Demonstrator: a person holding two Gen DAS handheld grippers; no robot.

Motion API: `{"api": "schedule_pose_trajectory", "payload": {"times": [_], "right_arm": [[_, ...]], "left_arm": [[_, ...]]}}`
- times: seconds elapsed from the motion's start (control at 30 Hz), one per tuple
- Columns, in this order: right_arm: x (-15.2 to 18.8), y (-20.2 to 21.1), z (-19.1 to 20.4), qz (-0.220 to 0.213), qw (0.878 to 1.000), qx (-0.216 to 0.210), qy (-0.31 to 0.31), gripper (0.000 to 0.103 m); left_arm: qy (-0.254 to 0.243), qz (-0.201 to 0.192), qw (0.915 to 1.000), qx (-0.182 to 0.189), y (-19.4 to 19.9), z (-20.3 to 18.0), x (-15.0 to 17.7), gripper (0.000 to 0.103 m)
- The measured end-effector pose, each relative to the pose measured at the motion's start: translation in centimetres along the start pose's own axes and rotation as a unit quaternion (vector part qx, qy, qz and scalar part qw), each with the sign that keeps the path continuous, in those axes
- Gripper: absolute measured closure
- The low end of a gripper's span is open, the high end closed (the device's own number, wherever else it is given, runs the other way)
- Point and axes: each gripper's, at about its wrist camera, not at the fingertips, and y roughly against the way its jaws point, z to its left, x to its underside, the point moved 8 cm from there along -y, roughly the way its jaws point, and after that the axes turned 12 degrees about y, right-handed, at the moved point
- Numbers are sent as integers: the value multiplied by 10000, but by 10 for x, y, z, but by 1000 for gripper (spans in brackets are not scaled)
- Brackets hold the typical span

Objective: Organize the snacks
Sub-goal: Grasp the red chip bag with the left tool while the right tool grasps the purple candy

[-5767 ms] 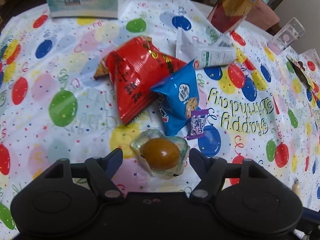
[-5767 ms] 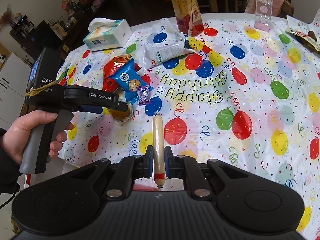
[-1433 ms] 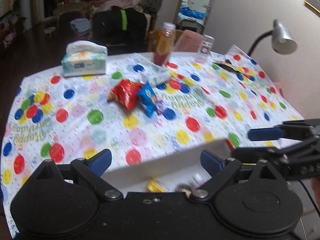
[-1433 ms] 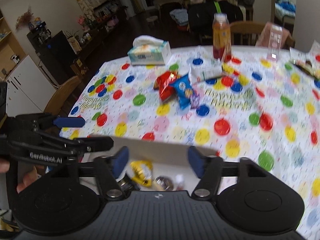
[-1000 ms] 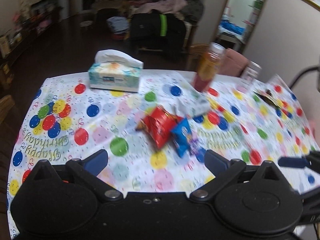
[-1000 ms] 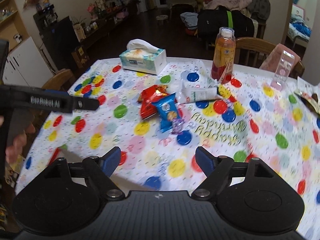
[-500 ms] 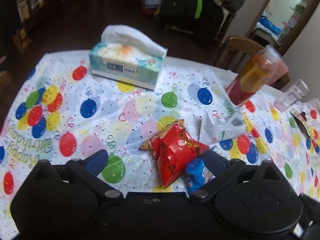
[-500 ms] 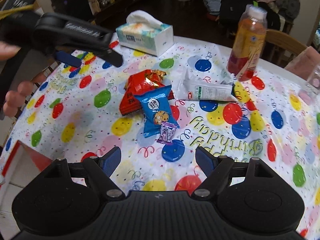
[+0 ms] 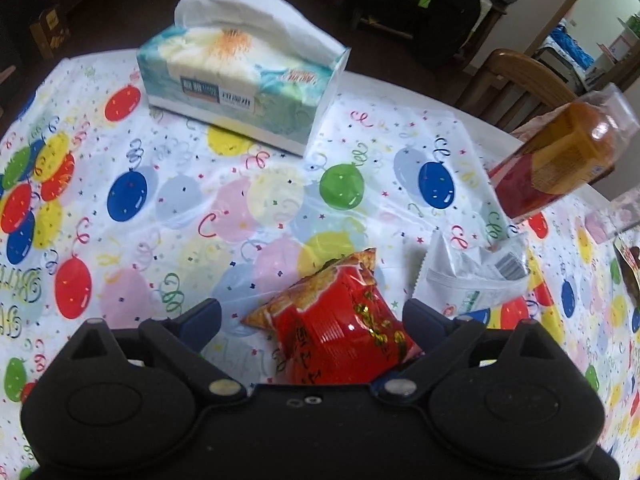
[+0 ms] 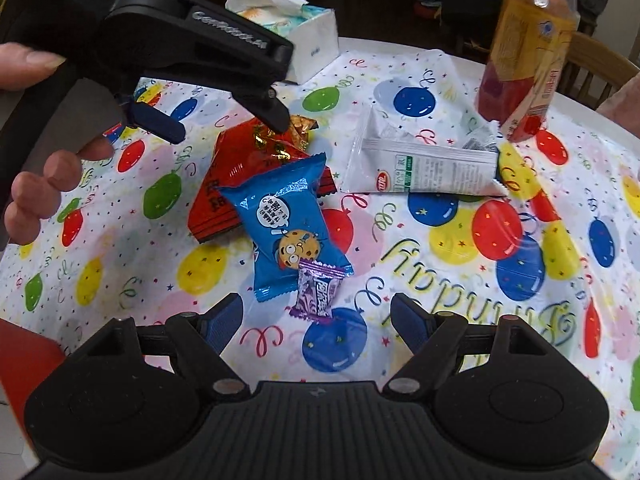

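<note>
In the left wrist view, the left gripper (image 9: 312, 314) hangs over the tablecloth (image 9: 168, 208) with its jaws spread wide. The red packet (image 9: 340, 328) lies between the two fingers; whether either finger touches it cannot be told. At 11 o'clock from the packet, well apart, stands the tissue box (image 9: 240, 84). At 2 o'clock from it, near, lies the white packet (image 9: 472, 276), and past that at 2 o'clock the bottle (image 9: 560, 160) stands near the table's far edge.

In the right wrist view, a hand (image 10: 44, 152) at the left edge holds the left gripper (image 10: 228, 120), whose tips sit over the top end of the red packet (image 10: 236, 172). The blue cookie packet (image 10: 288, 224) overlaps the red one's lower right side, at 5 o'clock from it. The purple candy (image 10: 316, 292) rests on the blue packet's lower end, at 6 o'clock. The right gripper (image 10: 316, 320) has its jaws wide apart, with the candy just ahead of the gap between them and nothing held. The white packet (image 10: 424, 164) lies at 1 o'clock from the blue one, apart from it. The bottle (image 10: 528, 48) stands upright at 1 o'clock from the white packet, just beside its right end. The tissue box (image 10: 296, 36) sits at 12 o'clock from the red packet, partly hidden by the left gripper.
</note>
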Motion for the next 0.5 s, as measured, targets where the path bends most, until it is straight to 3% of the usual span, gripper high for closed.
{"api": "schedule_pose_trajectory", "payload": {"times": [0.23,0.5], "right_arm": [[0,-16,6,60,9999,-28,154,40],[3,-23,7,90,9999,60,109,70]], "left_arm": [[264,262,9991,180,-21,2,0,17],[307,156,9991,252,-20,2,0,21]]}}
